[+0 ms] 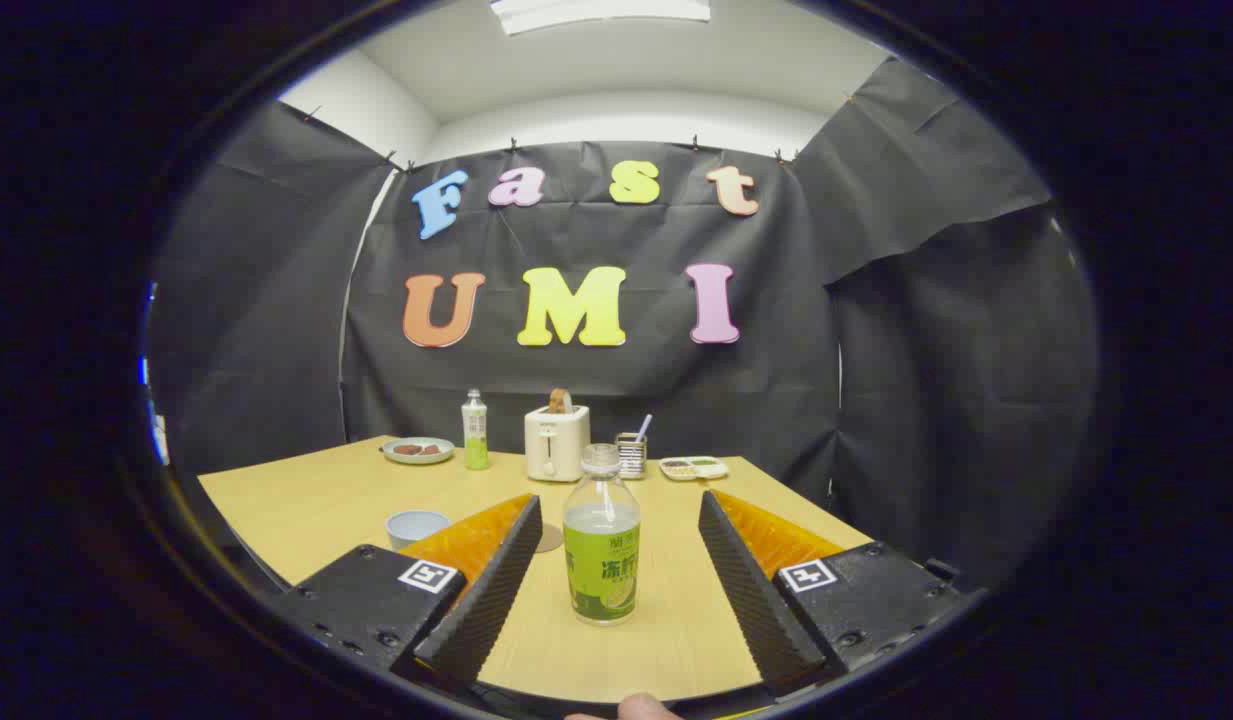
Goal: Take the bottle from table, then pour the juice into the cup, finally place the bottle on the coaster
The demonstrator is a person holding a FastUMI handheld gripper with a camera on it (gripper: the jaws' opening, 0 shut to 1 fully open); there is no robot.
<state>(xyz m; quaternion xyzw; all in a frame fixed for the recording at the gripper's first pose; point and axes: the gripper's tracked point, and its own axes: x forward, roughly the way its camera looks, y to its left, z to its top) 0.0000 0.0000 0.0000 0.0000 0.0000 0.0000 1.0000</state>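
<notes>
Bench [306,500]: pale wood, its near edge cut off below the gripper.

Plate [418,450]: at the far left of the bench's back row, greenish, round, holding dark pieces too small to name.

Cup [416,526]: pale blue, open mouth up, standing just ahead of the left finger; its lower part is hidden behind that finger.

Second bottle [474,430]: upright in the back row beside the plate, green in its lower part, label unreadable.

Left finger [481,590]: black ribbed pad with orange backing, apart from the bottle.

Coaster [548,538]: a flat brownish disc on the bench, mostly hidden behind the left finger's tip; only one edge shows, just left of the bottle.

Toaster [557,442]: white, in the back row, with a brown slice standing out of its top.

Bottle [601,535]: clear plastic with a green label, standing on the bench between the two fingers and touching neither. Long axis vertical, cap up, base on the wood; pale liquid fills it to roughly the shoulder.

Gripper [614,570]: spread wide, holding nothing.

Small rack [631,455]: just right of the toaster, a slim handle sticking up from it; contents hard to make out.

Tray [693,467]: shallow, divided, at the right end of the back row, contents indistinct.

Fingertip [638,708]: a person's, cut off below the gripper.
</notes>
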